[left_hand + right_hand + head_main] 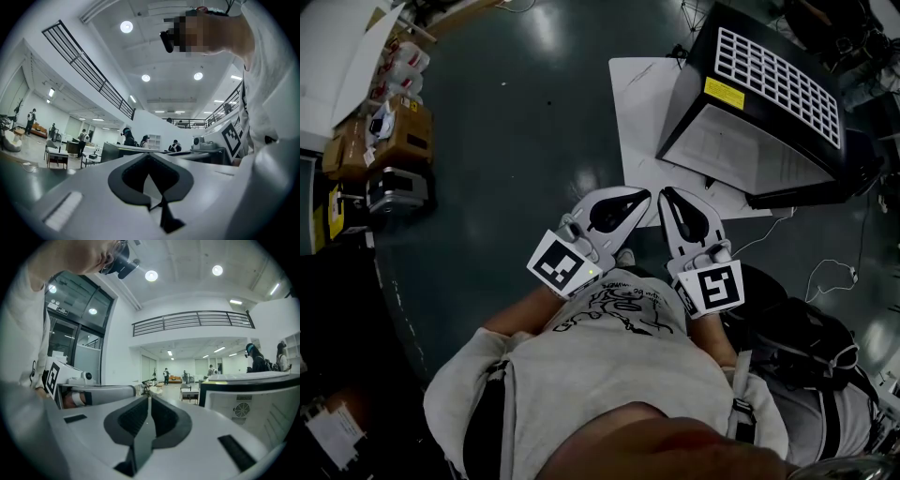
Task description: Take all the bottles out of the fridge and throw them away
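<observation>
The white left gripper (630,202) and white right gripper (675,204) are held side by side near the black boxy fridge (769,103). Both pairs of jaws are clenched, empty.

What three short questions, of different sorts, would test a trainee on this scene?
1. True or false: the left gripper holds a bottle.
2. The black fridge stands on: A) a white sheet; B) a cardboard box; C) a table.
3. Fill in: the jaws of the right gripper are ____ (open or shut).
Key: 1 false; 2 A; 3 shut.
</observation>
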Motion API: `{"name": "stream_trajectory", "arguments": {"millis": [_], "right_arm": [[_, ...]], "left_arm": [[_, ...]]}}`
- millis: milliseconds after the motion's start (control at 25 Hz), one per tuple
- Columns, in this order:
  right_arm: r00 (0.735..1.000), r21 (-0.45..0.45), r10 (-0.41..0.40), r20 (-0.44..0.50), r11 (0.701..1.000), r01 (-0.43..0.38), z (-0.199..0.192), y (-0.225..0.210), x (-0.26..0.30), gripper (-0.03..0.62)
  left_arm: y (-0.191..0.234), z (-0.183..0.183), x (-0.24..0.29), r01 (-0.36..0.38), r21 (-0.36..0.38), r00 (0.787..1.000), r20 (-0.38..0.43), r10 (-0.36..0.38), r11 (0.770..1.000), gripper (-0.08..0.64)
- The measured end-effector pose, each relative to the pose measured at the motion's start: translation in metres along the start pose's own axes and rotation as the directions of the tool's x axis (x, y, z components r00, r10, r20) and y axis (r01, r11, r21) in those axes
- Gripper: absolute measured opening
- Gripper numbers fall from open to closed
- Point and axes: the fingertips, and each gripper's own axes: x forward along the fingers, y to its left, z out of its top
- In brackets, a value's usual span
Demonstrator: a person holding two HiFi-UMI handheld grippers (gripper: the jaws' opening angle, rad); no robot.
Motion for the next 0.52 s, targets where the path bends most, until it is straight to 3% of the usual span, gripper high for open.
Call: {"name": "stream_trajectory", "arguments": {"millis": [520], "right_arm": [[1.000, 0.003, -0.007, -0.003, 1.000, 0.007, -0.0015, -0.0021, -0.0015, 0.028]], "left_arm": [[-0.0014, -0.0043, -0.0006, -0.009, -0.042, 1.000, -0.024, 0.008, 0.999, 0.008]]}}
